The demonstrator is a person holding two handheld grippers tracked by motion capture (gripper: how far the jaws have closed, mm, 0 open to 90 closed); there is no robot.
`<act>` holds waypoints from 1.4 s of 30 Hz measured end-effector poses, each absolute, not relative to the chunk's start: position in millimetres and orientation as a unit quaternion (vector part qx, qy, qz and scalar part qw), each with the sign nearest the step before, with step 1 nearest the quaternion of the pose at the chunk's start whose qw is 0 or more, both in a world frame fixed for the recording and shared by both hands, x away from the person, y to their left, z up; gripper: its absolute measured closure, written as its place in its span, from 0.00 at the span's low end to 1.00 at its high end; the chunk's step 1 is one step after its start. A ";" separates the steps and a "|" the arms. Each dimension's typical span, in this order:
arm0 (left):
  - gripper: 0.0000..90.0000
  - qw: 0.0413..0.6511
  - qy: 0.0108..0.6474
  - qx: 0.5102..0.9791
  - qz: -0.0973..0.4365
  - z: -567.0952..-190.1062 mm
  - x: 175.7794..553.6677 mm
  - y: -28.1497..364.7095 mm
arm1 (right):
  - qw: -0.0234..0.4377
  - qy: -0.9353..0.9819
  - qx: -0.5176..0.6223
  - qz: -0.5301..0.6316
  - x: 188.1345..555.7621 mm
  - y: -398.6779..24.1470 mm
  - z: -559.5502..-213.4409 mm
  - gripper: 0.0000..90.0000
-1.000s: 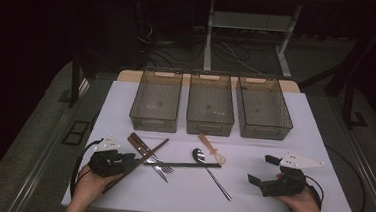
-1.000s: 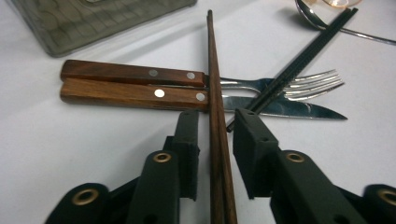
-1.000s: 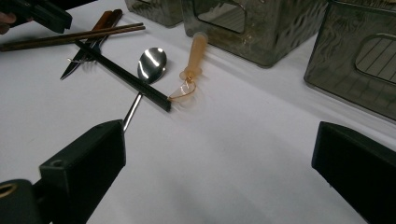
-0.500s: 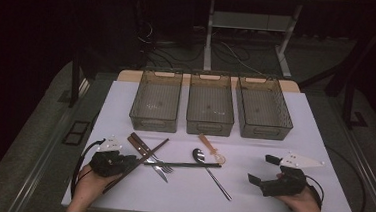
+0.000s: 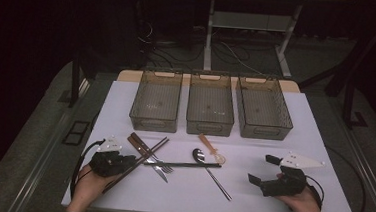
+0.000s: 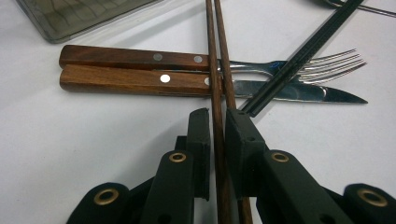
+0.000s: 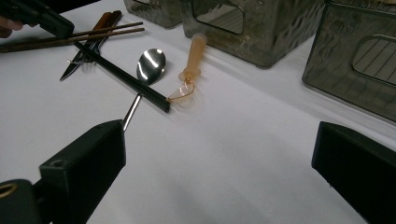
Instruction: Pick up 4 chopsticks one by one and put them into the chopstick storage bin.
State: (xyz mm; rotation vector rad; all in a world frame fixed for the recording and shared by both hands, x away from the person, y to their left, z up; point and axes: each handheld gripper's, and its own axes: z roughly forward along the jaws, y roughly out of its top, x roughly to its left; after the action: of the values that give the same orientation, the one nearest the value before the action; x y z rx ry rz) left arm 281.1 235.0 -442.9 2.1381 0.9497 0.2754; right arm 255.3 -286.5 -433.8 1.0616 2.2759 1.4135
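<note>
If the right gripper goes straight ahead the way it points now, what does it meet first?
Probably the metal spoon: its thin handle runs toward the open right gripper, with bare white table before it. The orange spoon lies just beyond, though depth is hard to judge.

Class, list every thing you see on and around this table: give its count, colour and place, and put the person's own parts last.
Bins: 3, smoky clear, row at table's far side.
Brown chopsticks: 2, wood brown, between the left gripper's pads, lying across fork and knife.
Black chopsticks: 1 pair, black, centre.
Fork: 1, wood handle, left.
Knife: 1, wood handle, beside fork.
Metal spoon: 1, silver, centre.
Small spoon: 1, orange, before middle bin.
Table: 1, white.
Left gripper: black, just closed on brown chopsticks.
Right gripper: black, open, right.
</note>
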 end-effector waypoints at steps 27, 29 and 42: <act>0.94 0.357 0.364 0.852 0.118 -445.7 283.6 233.3 | 0.129 0.783 0.365 0.487 255.3 -286.1 -433.9 0.03; 0.94 0.356 0.364 0.852 0.118 -445.5 283.7 232.9 | 0.129 0.783 0.365 0.486 255.4 -286.0 -433.9 0.03; 0.95 0.355 0.366 0.852 0.117 -444.6 284.8 232.3 | 0.126 0.782 0.363 0.491 255.5 -289.7 -435.3 0.03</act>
State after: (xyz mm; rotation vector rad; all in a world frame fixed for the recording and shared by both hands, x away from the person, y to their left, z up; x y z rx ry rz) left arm 284.8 232.3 -444.6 2.2031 0.9454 0.3030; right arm 255.5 -289.7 -435.3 1.0565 2.2770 1.4293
